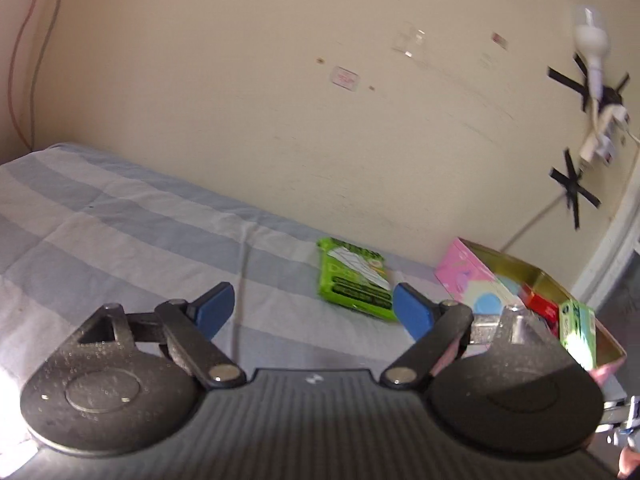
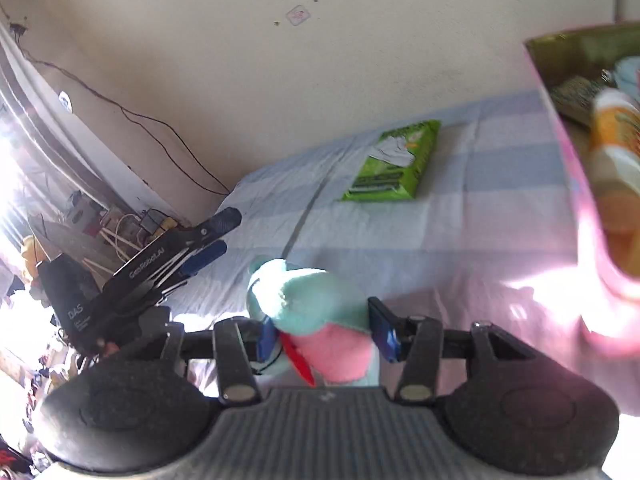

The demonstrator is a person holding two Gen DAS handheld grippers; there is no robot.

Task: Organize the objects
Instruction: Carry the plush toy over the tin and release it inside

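My right gripper [image 2: 326,334] is shut on a teal and pink plush toy [image 2: 316,312] and holds it above the striped bed sheet [image 2: 480,232]. A green packet [image 2: 394,164] lies flat on the sheet near the wall; it also shows in the left wrist view [image 1: 354,280]. The pink box [image 1: 476,280] with a gold inside stands at the right and holds a red pack, a green carton and other items; in the right wrist view it [image 2: 576,184] is close and blurred. My left gripper [image 1: 312,310] is open and empty above the sheet, left of the box.
The beige wall [image 1: 280,100] runs behind the bed. A white bulb and plug [image 1: 592,80] hang taped on the wall at right. My left gripper also shows in the right wrist view [image 2: 208,248] at the left, above cluttered items and cables beside the bed.
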